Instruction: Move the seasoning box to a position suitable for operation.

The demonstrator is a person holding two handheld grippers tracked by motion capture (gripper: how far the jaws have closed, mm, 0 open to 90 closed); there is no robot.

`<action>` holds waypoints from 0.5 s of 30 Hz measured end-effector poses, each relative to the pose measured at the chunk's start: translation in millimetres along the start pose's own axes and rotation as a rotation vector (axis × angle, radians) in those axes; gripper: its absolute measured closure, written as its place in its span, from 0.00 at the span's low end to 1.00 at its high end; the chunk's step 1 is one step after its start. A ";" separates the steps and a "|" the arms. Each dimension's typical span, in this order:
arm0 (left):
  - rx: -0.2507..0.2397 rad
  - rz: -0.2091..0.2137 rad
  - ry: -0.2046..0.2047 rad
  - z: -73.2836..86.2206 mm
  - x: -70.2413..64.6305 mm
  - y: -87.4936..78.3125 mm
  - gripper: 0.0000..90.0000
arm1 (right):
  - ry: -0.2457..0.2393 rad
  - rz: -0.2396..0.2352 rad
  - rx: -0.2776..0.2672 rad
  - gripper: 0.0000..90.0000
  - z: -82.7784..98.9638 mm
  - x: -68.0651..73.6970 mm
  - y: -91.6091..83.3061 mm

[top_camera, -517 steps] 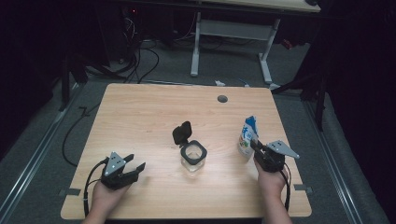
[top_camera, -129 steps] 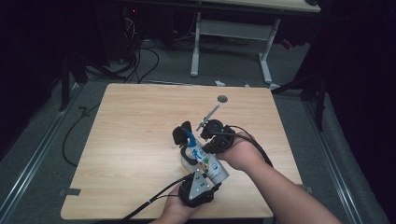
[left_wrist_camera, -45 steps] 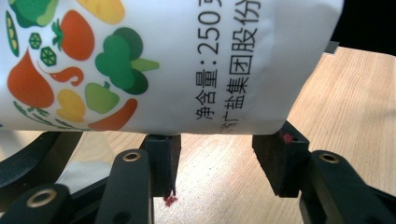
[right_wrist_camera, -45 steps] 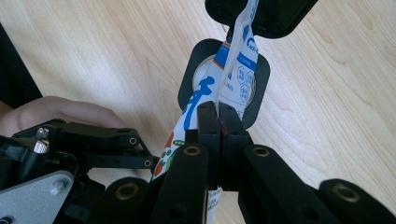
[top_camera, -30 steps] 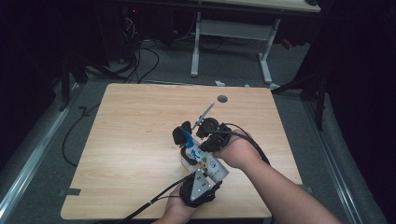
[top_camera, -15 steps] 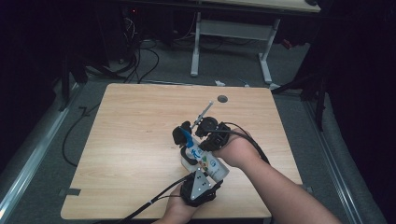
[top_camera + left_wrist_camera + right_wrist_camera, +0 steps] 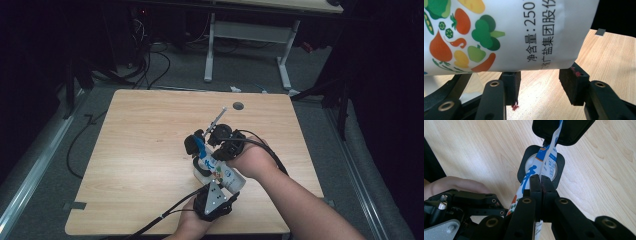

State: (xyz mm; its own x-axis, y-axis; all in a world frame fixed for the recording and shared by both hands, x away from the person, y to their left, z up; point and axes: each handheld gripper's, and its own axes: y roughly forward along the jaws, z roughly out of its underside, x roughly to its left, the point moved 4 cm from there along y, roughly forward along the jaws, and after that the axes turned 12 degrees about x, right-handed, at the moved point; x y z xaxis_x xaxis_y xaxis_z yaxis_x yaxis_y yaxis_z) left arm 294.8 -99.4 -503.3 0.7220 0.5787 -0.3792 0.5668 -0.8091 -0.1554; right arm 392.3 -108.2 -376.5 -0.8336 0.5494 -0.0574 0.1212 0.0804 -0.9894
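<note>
Tilting a white salt bag (image 7: pixel 216 167) printed with vegetables over a small clear jar (image 7: pixel 541 167) with a black square collar and a flipped-back black lid (image 7: pixel 562 130), near the middle of the wooden counter (image 7: pixel 140 145). Gripping the bag from two ends: left gripper (image 7: pixel 214 199), nearer the person, with jaws part-way apart and clamped across the bag's lower body, printed panel filling the top of the left gripper view (image 7: pixel 506 32); right gripper (image 7: pixel 220 137), farther out, with jaws pressed together on the thin top edge of the bag (image 7: pixel 549 157). Running the bag's long axis from the left gripper up and away toward the jar, mouth end lowest and resting right at the jar opening, seen straight ahead of the right jaws in the right gripper view. Judging the coming move as hanging on that line: bag mouth staying over the round opening, not the collar, while the rear end is raised by the left hand.
</note>
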 end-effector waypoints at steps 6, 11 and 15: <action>-0.005 0.002 -0.006 -1.0 -0.4 0.0 0.59 | 0.002 0.006 0.003 1.00 -0.3 0.6 -1.5; -0.005 0.003 -0.004 -1.7 -0.7 -0.1 0.59 | 0.000 0.007 0.002 1.00 -0.5 0.5 -2.1; -0.011 0.004 -0.008 -3.2 -2.0 0.4 0.59 | -0.001 0.007 -0.003 1.00 -0.5 0.4 -3.2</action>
State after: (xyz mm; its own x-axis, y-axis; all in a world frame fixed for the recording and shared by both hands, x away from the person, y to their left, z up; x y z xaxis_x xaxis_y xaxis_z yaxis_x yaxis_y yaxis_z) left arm 294.9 -100.5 -499.7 0.7210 0.5747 -0.3872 0.5686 -0.8100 -0.1436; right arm 391.8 -107.8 -373.2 -0.8331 0.5492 -0.0648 0.1286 0.0785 -0.9886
